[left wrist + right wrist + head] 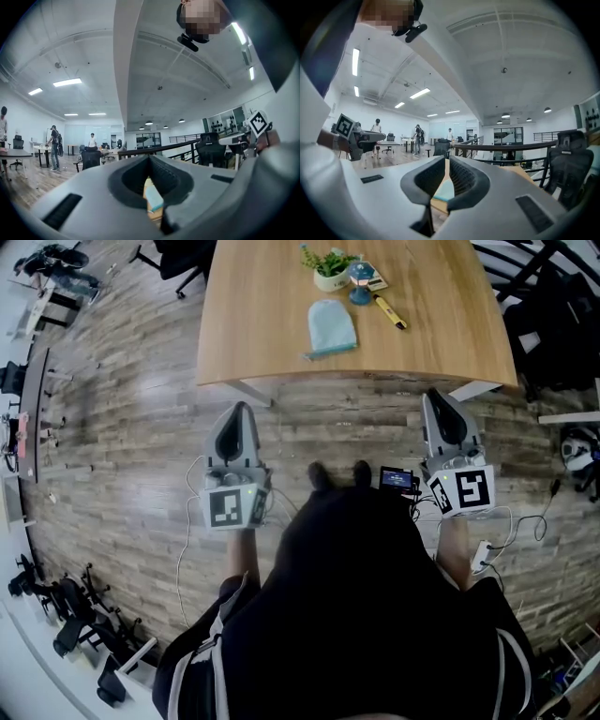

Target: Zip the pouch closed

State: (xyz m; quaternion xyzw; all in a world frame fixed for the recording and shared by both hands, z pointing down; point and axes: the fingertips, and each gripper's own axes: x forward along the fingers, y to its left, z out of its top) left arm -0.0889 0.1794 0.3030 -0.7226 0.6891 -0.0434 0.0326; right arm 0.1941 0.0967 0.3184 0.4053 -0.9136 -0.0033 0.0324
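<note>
A light blue pouch [332,326] lies flat on the wooden table [262,324], its straight edge toward me. Both grippers hang level over the floor, short of the table's near edge and apart from the pouch. My left gripper [242,409] is shut, with its tips meeting and nothing held. My right gripper [433,395] is also shut and empty. In the left gripper view, a sliver of the pouch [152,197] shows through the hollow below the closed tips of the left gripper [149,158]. In the right gripper view, the pouch [445,191] shows the same way below the right gripper [447,160].
Behind the pouch stand a small potted plant [330,268], a blue round object [361,282] and a yellow pen [389,312]. Black office chairs [553,324] stand right of the table. Cables [525,521] trail on the wood floor. People stand far off in the office [55,146].
</note>
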